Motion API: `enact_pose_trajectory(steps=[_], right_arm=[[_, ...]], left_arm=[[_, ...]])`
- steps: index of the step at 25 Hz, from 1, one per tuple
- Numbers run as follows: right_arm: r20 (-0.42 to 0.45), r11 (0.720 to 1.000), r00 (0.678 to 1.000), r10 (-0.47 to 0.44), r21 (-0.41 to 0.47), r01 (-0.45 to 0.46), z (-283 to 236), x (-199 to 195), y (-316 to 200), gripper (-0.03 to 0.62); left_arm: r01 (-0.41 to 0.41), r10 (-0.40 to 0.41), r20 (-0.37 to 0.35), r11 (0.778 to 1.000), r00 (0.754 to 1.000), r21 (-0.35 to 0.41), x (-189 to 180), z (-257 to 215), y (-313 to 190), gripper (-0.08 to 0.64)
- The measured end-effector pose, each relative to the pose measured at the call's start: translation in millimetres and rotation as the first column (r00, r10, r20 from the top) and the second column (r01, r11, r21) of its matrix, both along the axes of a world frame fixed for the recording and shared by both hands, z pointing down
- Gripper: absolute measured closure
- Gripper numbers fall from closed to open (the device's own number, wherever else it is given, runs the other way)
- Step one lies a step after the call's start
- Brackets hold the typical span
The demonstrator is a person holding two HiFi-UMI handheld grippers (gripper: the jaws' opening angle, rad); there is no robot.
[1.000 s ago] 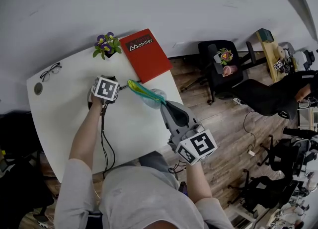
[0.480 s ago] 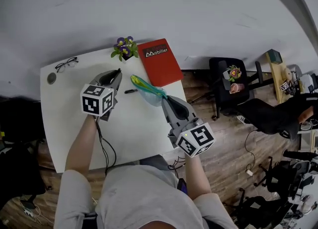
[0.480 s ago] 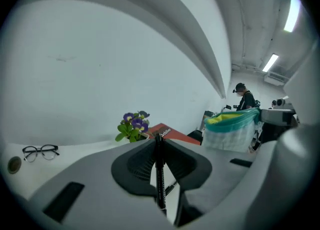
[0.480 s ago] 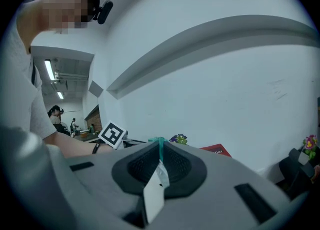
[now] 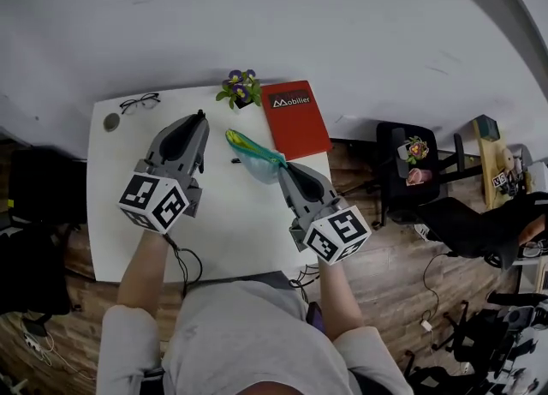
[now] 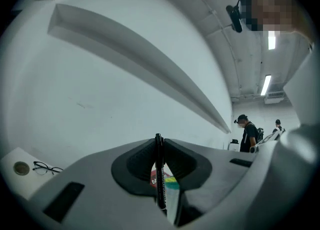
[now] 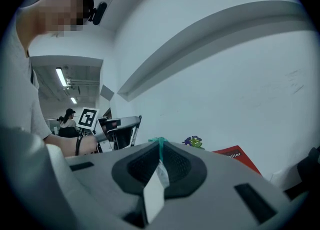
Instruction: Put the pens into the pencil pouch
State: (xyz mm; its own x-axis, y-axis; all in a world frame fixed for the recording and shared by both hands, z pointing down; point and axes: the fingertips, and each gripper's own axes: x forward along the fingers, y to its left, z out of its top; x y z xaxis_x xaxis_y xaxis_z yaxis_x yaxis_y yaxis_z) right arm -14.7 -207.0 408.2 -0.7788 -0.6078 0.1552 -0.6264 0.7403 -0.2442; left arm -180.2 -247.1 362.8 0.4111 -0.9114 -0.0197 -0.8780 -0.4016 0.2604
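Where the slim black pen (image 6: 159,174) stands upright, I see it clamped between the ribbed dark pads of my left hand-held gripper (image 6: 159,149), whose jaws are closed on its barrel. In the head view that gripper is raised above the bench, pointing at the wall. The pencil pouch (image 5: 253,155) is soft, translucent plastic, blue-green with a yellow-green rim, and it hangs out over the bench from my right hand-held gripper (image 5: 282,168), whose jaws pinch its teal edge, a white tag dangling below. A second dark pen (image 5: 235,161) lies on the bench just beside the pouch. The bench (image 5: 231,222) is flat, white and matte. At its far edge are a red book (image 5: 295,117), a small pot of purple flowers (image 5: 240,87), thin-framed glasses (image 5: 139,102) and a round disc (image 5: 111,121). Beyond is a plain white wall. To the right, wooden plank floor (image 5: 402,282) and a black office chair (image 5: 402,162).
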Motion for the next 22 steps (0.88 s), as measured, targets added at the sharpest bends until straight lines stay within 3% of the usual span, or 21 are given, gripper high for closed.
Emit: enact_pose_trajectory(steps=[4,11,15,22], right_arm=[[0.022,0.999,0.999,-0.05,0.001,0.05,-2,-10,3,0.549],[0.051,0.989,0.987,-0.149,0.019,0.148,-11,-28,11,0.548],[0.062,0.979,0.977,-0.203,0.03,0.202,-18,-39,17,0.548],[0.084,0.965,0.962,-0.26,0.055,0.256,-29,-48,24,0.548]], left_arm=[[0.06,-0.051,-0.063,0.988,0.997,0.145,-9,-46,21,0.488],[0.146,-0.095,-0.155,0.923,0.983,0.357,-12,-106,48,0.488],[0.172,-0.111,-0.168,0.897,0.98,0.408,-6,-119,52,0.488],[0.219,-0.154,-0.184,0.883,0.971,0.414,1,-109,51,0.488]])
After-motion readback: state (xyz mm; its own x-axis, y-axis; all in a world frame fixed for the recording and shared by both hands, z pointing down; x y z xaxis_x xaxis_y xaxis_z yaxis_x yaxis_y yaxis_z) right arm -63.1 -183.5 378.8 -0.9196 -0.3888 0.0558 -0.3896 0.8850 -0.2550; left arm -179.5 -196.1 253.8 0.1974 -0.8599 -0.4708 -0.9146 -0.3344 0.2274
